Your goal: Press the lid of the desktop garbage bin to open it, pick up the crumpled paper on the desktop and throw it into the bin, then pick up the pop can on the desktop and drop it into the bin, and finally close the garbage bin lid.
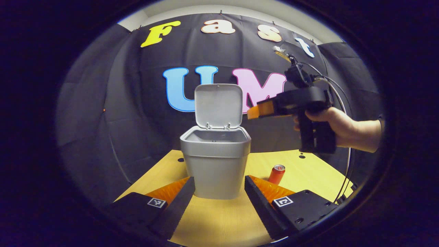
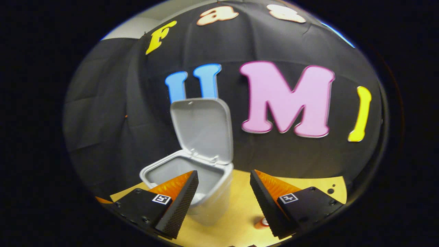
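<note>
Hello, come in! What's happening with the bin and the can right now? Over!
Both hand-held grippers open, holding nothing: left, right. Bin lid up. Pop can upright on desktop. Nothing blocking.

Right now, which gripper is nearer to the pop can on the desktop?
Probably the left. The left gripper sits low at desktop height, with the pop can just beyond one finger. The right gripper hangs higher, near the open lid of the bin.

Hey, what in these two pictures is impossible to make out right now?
- Bin contents: left gripper view looks at its front wall; in the right gripper view the right tool finger covers part of the opening.
- Can: right gripper view, mostly behind a finger.
- Whether the right tool is open or shut: left gripper view, seen side-on.
</note>
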Demonstrator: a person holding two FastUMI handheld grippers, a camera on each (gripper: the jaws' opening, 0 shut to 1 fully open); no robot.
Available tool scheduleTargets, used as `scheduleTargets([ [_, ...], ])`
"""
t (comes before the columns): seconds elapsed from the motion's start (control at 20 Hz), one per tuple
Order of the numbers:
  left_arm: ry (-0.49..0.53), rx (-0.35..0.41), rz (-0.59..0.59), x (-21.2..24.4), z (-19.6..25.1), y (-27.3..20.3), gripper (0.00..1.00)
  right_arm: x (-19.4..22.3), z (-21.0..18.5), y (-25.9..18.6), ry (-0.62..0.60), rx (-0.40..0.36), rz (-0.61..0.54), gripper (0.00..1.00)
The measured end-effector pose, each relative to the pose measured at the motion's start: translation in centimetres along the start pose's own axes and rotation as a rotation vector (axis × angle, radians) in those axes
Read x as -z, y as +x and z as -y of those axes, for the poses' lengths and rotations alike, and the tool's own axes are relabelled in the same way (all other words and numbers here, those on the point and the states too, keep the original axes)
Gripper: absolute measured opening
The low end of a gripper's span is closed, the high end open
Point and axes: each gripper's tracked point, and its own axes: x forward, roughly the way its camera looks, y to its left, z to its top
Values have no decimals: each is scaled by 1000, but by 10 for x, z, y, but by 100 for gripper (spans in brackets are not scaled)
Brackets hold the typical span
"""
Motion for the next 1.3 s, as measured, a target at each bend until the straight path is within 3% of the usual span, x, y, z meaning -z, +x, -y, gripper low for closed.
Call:
scheduleTargets([
  [0.25, 13, 156, -23, 38, 80, 55, 98, -5, 124, -51, -3, 210, 116, 97],
  [0.6, 55, 284, -79, 91, 180, 144, 98, 52, 262, -107, -33, 420, 58, 98],
  [0.95, 88, 285, -151, 131, 223, 228, 98, 79, 340, -131, -8, 531, 30, 98],
  [1.3, 105, 291, -178, 148, 233, 276, 98, 123, 371, -125, 36, 559, -41, 98],
])
